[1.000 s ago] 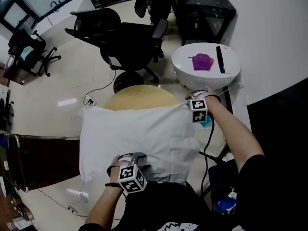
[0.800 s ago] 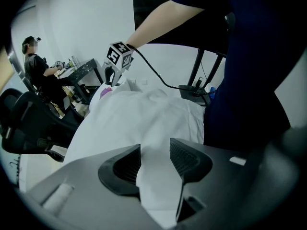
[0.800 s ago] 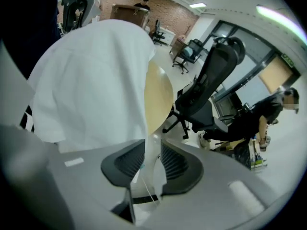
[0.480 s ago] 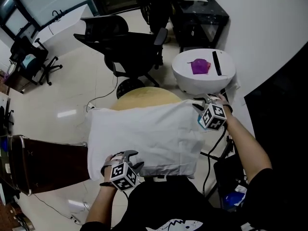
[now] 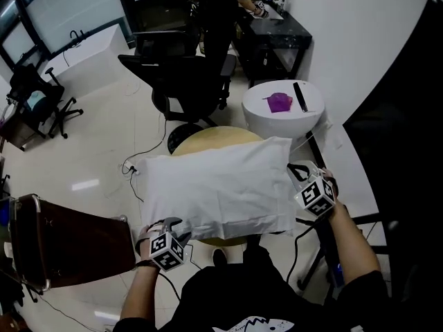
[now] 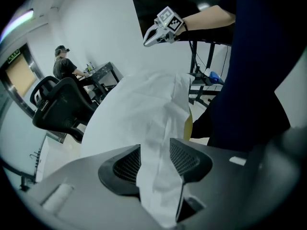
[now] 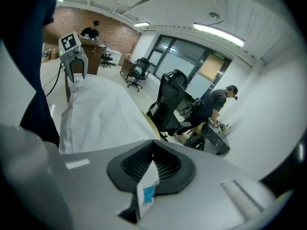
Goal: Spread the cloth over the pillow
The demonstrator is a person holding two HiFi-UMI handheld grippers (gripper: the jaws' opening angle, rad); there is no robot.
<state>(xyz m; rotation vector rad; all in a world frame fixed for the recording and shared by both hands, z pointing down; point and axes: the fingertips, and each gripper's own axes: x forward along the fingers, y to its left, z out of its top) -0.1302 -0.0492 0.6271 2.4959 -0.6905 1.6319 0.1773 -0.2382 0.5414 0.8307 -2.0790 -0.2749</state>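
The cloth (image 5: 221,185) is plain white and softly creased, and it's lying across the round yellowish surface (image 5: 211,134). The pillow underneath puffs it up, so only white fabric shows. In the head view its long side runs left to right, and it hangs past the surface at both ends.

Down at the near-left corner the fabric bunches into a crumpled strand. It runs straight between the jaws of the left tool (image 5: 172,224), which is clenched on it with pads pressing the gathered cloth from both sides.

Over at the right end, the right tool (image 5: 300,172) sits against the cloth's edge. Its jaws have just been closing, and they're pinched tight on a thin white flap of the cloth that carries a blue label. From there the white fabric stretches away towards the left tool.

Beyond the surface stands a white round stool (image 5: 280,120) with a purple rag (image 5: 279,102) on top. A black office chair (image 5: 183,75) is parked just behind.
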